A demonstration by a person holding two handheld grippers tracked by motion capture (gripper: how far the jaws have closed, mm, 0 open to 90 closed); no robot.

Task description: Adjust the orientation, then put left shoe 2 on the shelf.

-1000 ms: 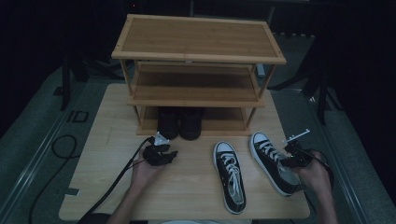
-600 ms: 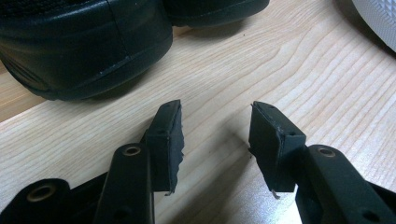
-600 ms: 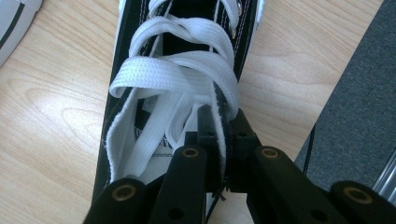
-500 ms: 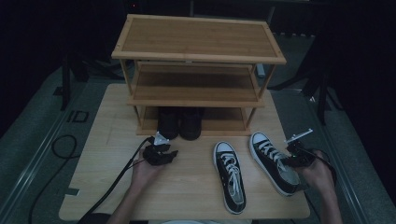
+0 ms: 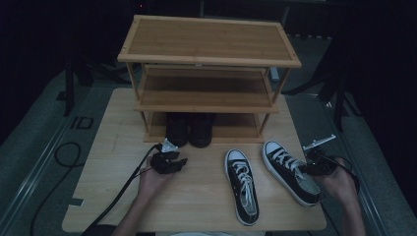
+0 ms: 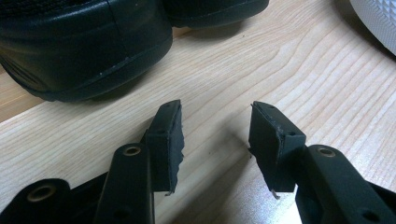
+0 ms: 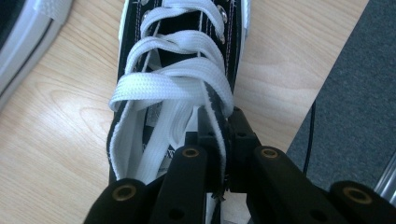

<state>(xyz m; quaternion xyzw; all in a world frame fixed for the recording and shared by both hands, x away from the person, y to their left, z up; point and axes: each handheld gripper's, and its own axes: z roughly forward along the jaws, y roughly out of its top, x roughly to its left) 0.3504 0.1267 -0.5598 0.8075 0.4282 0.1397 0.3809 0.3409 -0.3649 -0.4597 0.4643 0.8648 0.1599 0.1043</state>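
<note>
The right gripper (image 7: 219, 140) has its fingers clamped on the right sneaker's (image 5: 290, 169) collar; the left gripper's (image 6: 215, 140) fingers stand apart over the desk (image 5: 206, 196).

At the lower left of the high view, the left gripper (image 5: 169, 162) is a small black block topped by a pale grey three-cornered plate, with a black cable trailing from it to the bottom edge. At the lower right, the right gripper (image 5: 314, 164) is the same black build with a light grey plate. In the gripper views each jaw is a matt black arm with brass-ringed screw holes, ending in a squared black pad with frayed edges, and both forearms are bare.
</note>
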